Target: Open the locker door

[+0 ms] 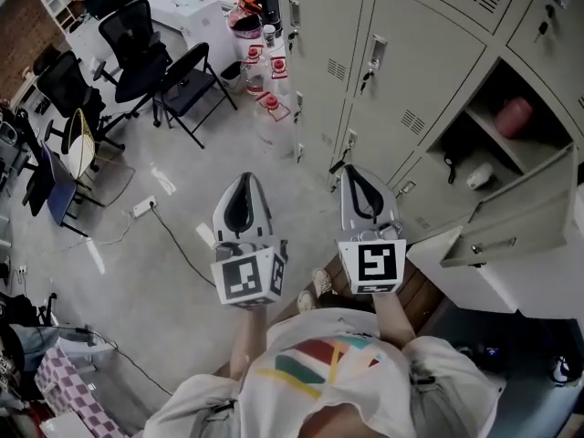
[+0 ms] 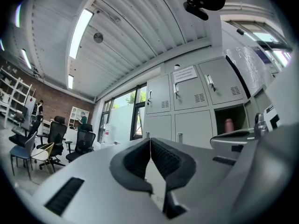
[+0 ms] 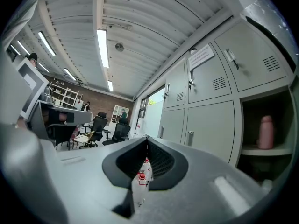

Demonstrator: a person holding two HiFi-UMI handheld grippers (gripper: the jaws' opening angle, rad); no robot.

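You held the left hand-held gripper (image 1: 245, 177) and the right hand-held gripper (image 1: 354, 171) clenched on nothing. Closed locker doors (image 1: 401, 108) stood ahead of both, and one open door (image 1: 511, 231) hung right of the right one. This looked like the approach; next you'd need to part the jaws around a latch (image 1: 375, 55).

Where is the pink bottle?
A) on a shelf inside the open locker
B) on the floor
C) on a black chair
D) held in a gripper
A: the pink bottle stands upright on a shelf inside the open locker, not on the floor or a chair, and no gripper holds it.
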